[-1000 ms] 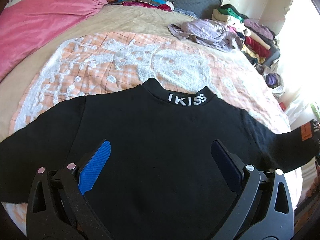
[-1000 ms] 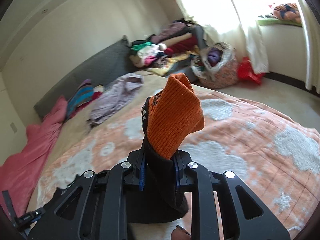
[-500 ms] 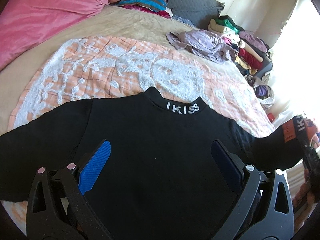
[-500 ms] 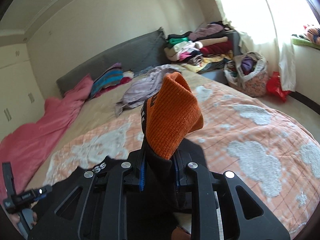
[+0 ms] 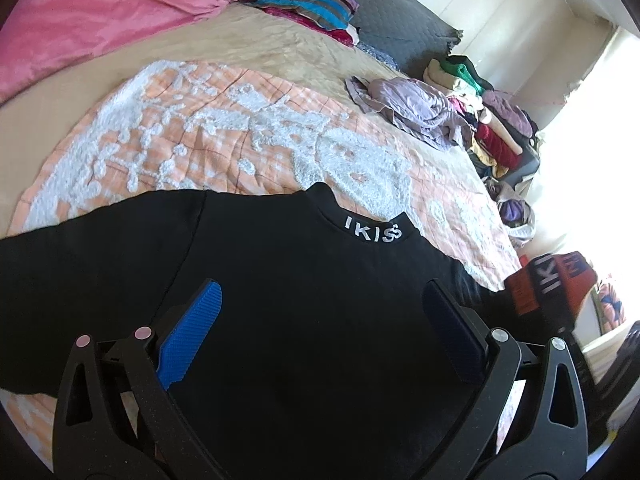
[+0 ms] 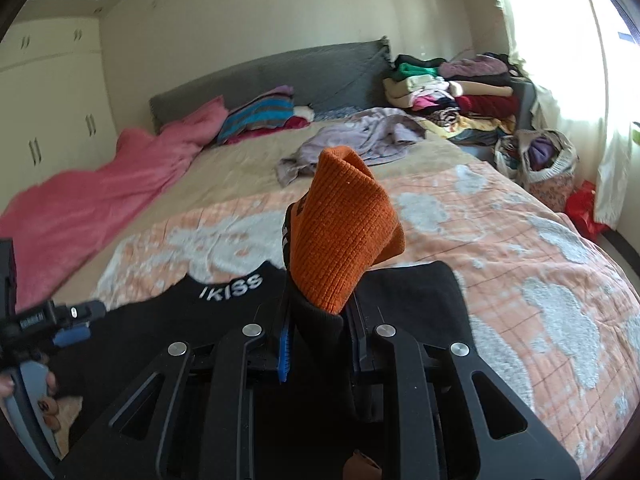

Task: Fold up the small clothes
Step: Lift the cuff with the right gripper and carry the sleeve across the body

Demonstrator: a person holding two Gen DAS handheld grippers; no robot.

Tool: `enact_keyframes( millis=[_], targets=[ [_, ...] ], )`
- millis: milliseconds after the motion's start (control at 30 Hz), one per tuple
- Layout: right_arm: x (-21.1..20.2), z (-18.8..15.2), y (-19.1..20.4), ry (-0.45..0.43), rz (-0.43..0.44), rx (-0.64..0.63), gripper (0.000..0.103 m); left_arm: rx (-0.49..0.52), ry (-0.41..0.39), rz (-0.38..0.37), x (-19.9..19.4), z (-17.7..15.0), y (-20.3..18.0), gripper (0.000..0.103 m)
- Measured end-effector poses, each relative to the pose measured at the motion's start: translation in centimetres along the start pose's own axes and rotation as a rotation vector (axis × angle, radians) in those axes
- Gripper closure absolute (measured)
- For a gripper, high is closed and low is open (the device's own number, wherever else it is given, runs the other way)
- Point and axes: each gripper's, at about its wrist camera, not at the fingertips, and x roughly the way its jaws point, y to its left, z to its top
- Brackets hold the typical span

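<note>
A small black top [image 5: 280,280] with white "IKISS" lettering on its collar [image 5: 372,233] lies flat on the peach and white quilt [image 5: 224,140]. My left gripper [image 5: 320,332] hovers open just above its chest, blue pads wide apart with nothing between them. My right gripper [image 6: 320,324] is shut on the end of the top's right sleeve; the orange ribbed cuff [image 6: 340,228] sticks up from between the fingers. That sleeve is lifted over the body of the top [image 6: 168,320]. The same cuff [image 5: 552,280] shows at the right edge of the left wrist view.
A pink blanket [image 5: 100,20] lies along the bed's far left. Folded striped clothes [image 5: 308,4] rest by the grey headboard [image 6: 280,76]. A crumpled lilac garment [image 5: 412,108] lies on the bed, with a clothes pile [image 6: 452,88] and a full bag [image 6: 540,160] beyond the right edge.
My right gripper has carried the sleeve cuff leftward and inward over the top's body. The left gripper has shifted slightly but stays open above the chest.
</note>
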Motion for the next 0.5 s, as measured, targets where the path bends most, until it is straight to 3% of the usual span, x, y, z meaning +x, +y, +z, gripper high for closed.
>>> enact_keyframes(
  millis=[500],
  targets=[
    [4.4, -3.4, 6.1, 0.098, 0.064, -0.106, 0.082, -0.102, 0.010, -0.046, 0.5, -0.5, 2.8, 0.008]
  ],
)
